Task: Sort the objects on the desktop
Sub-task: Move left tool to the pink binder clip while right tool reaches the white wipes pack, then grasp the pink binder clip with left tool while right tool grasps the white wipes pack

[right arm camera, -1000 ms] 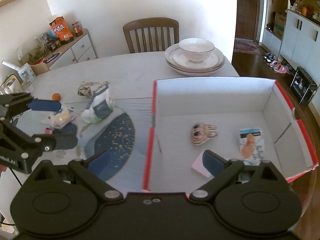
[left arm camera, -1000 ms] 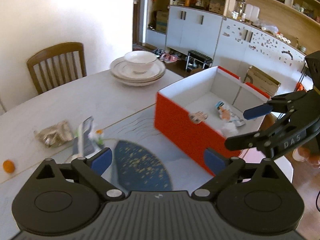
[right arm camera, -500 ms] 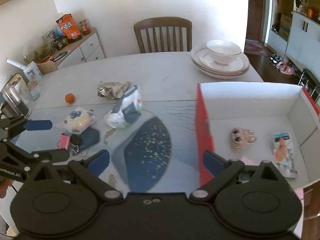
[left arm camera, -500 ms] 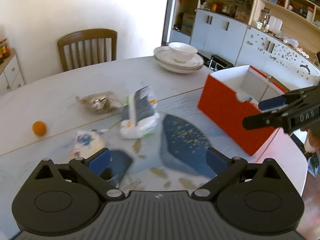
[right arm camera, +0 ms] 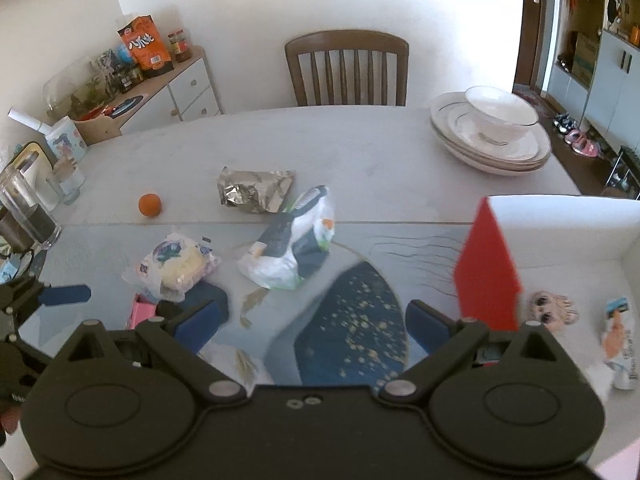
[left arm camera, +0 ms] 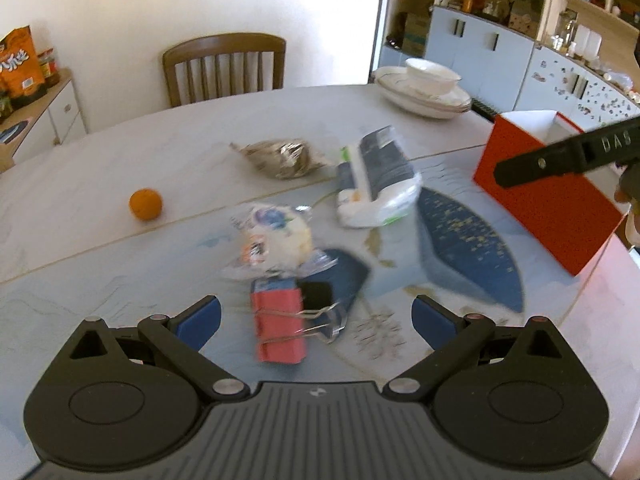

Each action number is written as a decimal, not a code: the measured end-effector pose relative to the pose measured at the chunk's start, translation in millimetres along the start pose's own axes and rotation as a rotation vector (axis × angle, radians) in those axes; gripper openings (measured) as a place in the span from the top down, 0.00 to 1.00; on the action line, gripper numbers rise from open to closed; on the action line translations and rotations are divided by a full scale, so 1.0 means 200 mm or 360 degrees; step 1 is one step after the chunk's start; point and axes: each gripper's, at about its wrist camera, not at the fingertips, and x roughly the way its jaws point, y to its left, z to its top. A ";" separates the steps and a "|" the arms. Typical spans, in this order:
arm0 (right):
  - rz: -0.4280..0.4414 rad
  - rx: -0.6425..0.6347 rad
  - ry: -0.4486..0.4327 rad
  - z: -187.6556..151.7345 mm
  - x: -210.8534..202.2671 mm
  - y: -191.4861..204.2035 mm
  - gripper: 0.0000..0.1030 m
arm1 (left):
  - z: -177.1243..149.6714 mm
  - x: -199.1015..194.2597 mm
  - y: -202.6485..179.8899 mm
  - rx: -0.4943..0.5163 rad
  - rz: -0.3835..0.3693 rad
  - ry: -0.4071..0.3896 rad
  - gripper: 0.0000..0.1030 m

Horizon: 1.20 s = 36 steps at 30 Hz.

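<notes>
Red cardboard forms the outer wall of the box, which stands at the right side of the table and serves as the sorting bin. Progress is judged partial: two items already lie inside, a cartoon charm and a small packet. Five items remain on the table: the orange, the foil bag, the tissue pack, the wrapped bun and the pink pad with its binder clip. The left gripper has its fingers spread wide and empty, directly above the pad, so the pad is judged the next pick. The pad's long axis runs roughly along the gripper's line of sight, near end toward the camera, far end toward the bun; the clip grips its right edge, wire handles folded across the pad. The right gripper is likewise spread and empty, above the blue mat beside the box. Motion blur softens the near items in the left wrist view.
</notes>
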 end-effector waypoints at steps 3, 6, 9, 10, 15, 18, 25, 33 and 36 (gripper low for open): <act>-0.0018 -0.0019 0.0007 0.03 0.07 0.03 0.03 | -0.02 0.04 0.05 -0.0012 -0.0002 0.0043 0.01; -0.0030 -0.0032 0.0016 0.06 0.13 0.05 0.03 | -0.04 0.09 0.10 -0.0027 -0.0011 0.0064 0.01; -0.0038 -0.0026 0.0036 0.10 0.21 0.06 0.03 | -0.06 0.14 0.13 -0.0037 -0.0013 0.0078 0.01; -0.0042 -0.0026 0.0042 0.10 0.23 0.06 0.03 | -0.06 0.15 0.13 -0.0034 -0.0017 0.0082 0.01; -0.0056 -0.0023 0.0068 0.15 0.33 0.08 0.04 | -0.08 0.19 0.16 -0.0054 -0.0030 0.0090 0.01; -0.0080 -0.0027 0.0077 0.17 0.40 0.09 0.05 | -0.08 0.21 0.16 -0.0065 -0.0033 0.0089 0.02; -0.0100 0.0018 0.0131 0.22 0.55 0.09 0.10 | -0.08 0.24 0.17 -0.0089 -0.0053 0.0095 0.02; -0.0100 0.0036 0.0180 0.23 0.65 0.09 0.12 | -0.07 0.28 0.17 -0.0102 -0.0078 0.0129 0.13; -0.0113 0.0019 0.0202 0.23 0.69 0.10 0.16 | -0.07 0.28 0.15 -0.0073 -0.0076 0.0129 0.21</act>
